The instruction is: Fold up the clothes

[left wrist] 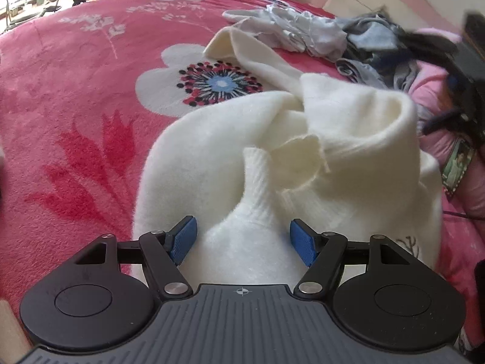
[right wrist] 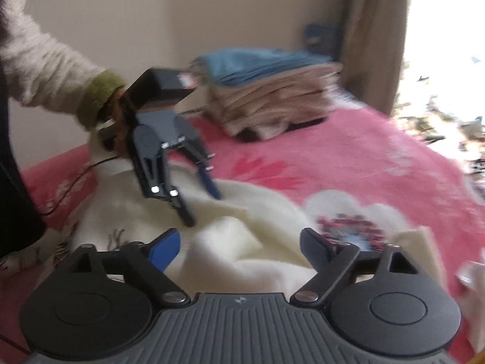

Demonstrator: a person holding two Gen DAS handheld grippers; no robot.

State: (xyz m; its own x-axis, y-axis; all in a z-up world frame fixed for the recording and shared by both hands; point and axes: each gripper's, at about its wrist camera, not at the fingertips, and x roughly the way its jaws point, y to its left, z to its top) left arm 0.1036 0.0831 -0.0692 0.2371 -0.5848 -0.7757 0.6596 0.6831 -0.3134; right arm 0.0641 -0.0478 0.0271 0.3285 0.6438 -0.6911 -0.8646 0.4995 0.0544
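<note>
Cream wool, my sweater [left wrist: 272, 166] lies bunched on the pink blanket [left wrist: 75, 121]. My left tongs [left wrist: 243, 239] gape around a fold; my right tongs [right wrist: 239, 247] hang released above it.

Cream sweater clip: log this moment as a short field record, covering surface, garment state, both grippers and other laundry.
surface: pink floral blanket on a bed
garment: cream sweater, rumpled, not yet folded
left gripper: jaws open, either side of a raised ridge of the sweater
right gripper: jaws open over the sweater, nothing held; view blurred
unfolded pile: white and grey clothes beyond the sweater
folded stack: blue and beige items by the wall
</note>
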